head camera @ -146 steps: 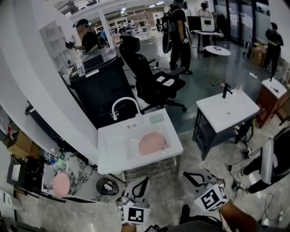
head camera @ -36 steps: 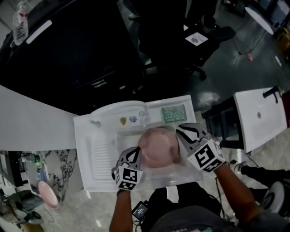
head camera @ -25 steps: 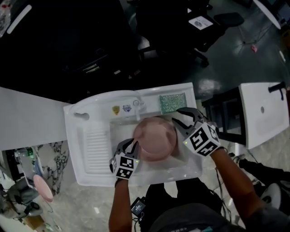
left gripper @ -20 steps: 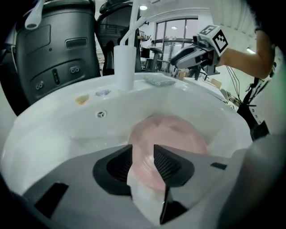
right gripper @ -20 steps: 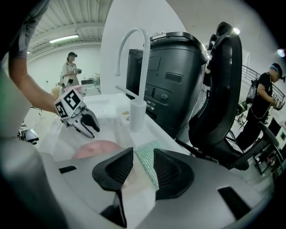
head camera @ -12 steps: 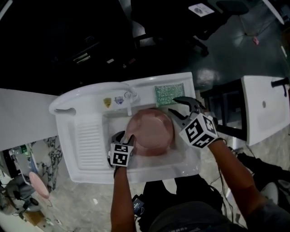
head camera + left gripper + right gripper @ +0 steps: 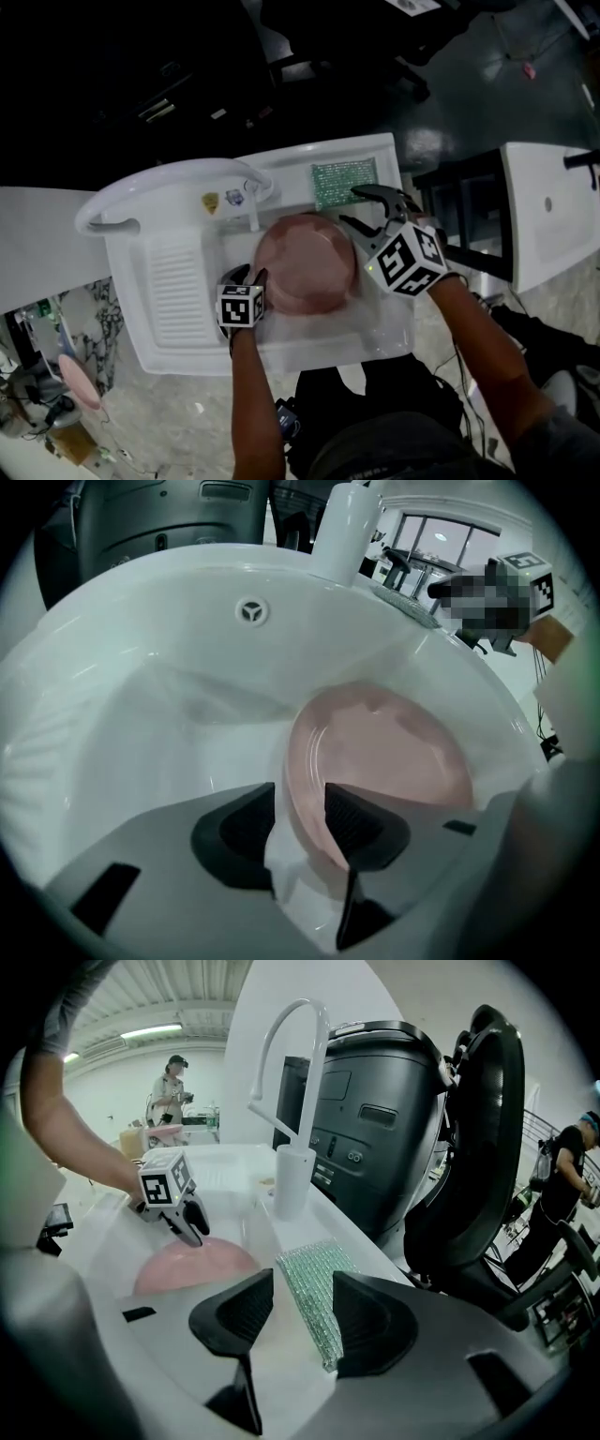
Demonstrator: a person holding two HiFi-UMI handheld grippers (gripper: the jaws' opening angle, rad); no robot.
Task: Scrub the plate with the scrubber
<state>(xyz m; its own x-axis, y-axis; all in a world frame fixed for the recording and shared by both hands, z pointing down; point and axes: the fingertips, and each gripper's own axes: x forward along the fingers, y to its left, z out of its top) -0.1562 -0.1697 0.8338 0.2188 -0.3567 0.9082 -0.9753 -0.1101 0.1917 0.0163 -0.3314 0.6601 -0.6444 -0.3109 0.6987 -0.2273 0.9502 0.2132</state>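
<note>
While the left gripper (image 7: 247,275) is straddling the plate (image 7: 305,262) rim, presumably to steady it, the right gripper (image 7: 349,206) is framing the scrubber (image 7: 344,183), both sets of fingers (image 7: 370,1321) just opened apart.

My left gripper (image 7: 247,275), lower centre-left, points steeply down, jaws just opened wide astride the rim of the plate (image 7: 305,262). My right gripper (image 7: 352,206), right of centre, has just opened too, the scrubber (image 7: 343,182) ahead between its jaws, untouched.

Head view looks steeply down; both gripper views sit low, close, seemingly sharing the plate (image 7: 305,267).
</note>
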